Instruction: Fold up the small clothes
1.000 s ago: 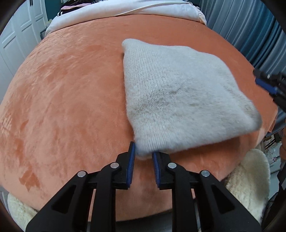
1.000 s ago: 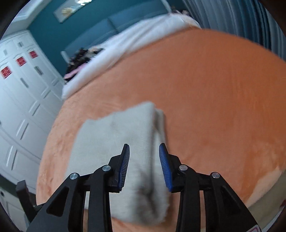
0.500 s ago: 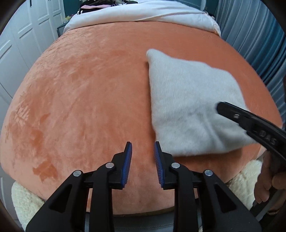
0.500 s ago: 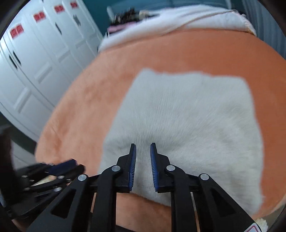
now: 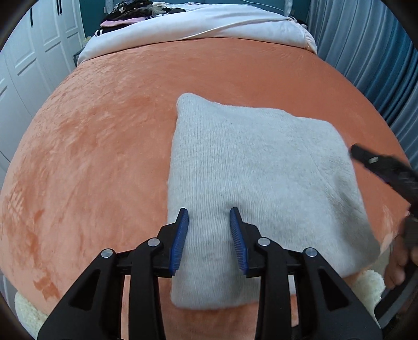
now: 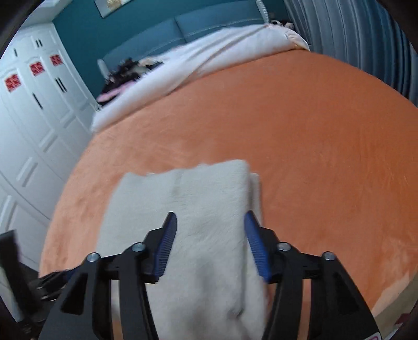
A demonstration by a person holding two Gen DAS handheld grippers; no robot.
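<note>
A folded light-grey fuzzy knit garment (image 5: 256,183) lies flat on the orange plush bed cover (image 5: 104,146). It also shows in the right wrist view (image 6: 198,222). My left gripper (image 5: 209,230) is open and empty, its jaws over the garment's near left part. My right gripper (image 6: 209,235) is open and empty over the garment's right side, its right finger at the folded edge. The right gripper's black body (image 5: 384,170) shows at the right edge of the left wrist view. Whether either gripper touches the cloth I cannot tell.
A white duvet (image 5: 198,28) and a pile of dark clothes (image 5: 125,13) lie at the bed's far end. White wardrobe doors (image 6: 31,125) stand on the left, grey-blue curtains (image 5: 365,52) on the right. A cream fluffy rug (image 5: 371,285) lies below the bed's near edge.
Both grippers have opened wider. My left gripper moved right, onto the garment's near left part. My right gripper swung from the garment's middle to its right folded edge.
</note>
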